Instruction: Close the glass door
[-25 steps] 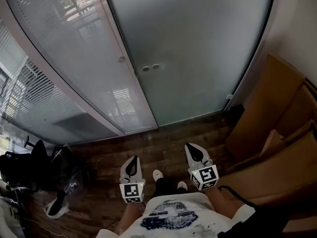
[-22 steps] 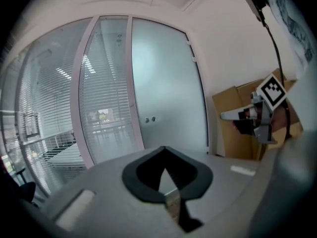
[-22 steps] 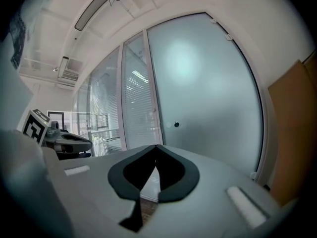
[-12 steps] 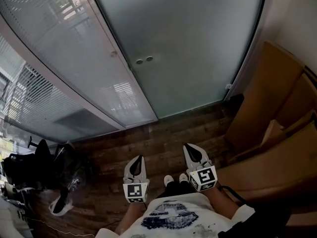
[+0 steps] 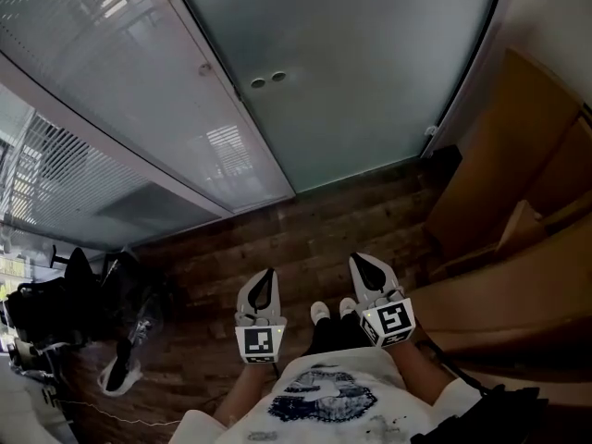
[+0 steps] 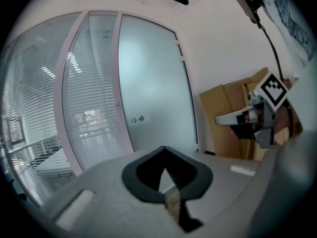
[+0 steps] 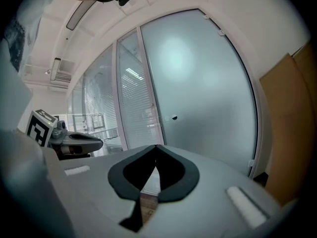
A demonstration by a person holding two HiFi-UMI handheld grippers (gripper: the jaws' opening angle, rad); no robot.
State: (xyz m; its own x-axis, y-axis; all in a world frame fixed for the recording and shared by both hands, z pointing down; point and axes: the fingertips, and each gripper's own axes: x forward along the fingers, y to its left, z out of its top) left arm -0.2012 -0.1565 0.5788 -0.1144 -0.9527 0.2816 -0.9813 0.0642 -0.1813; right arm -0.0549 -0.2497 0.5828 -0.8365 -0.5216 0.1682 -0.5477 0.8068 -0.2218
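- Crowding the floor's (image 5: pixel 305 239) left edge, dark clutter (image 5: pixel 65 308) could catch a foot on any sidestep.
- Beside it stands a panel (image 5: pixel 102 109) of glass with blinds, left of the door and fixed, by the look of it.
- Pinched together on nothing, the left claw (image 5: pixel 266 276) hangs low over the floor, well short of the door.
- At the floor's far edge the frosted door (image 5: pixel 370 72) seems to sit in its frame; I cannot tell whether it is latched. Its two round fittings (image 5: pixel 266 80) offer shut tips little purchase, so a push could skid across the glass.
- Likewise together and empty, the right claw (image 5: pixel 365 265) is level with the left.
- Along the floor's right edge, boxes (image 5: pixel 518 202) crowd the right elbow; a wide swing could knock them.
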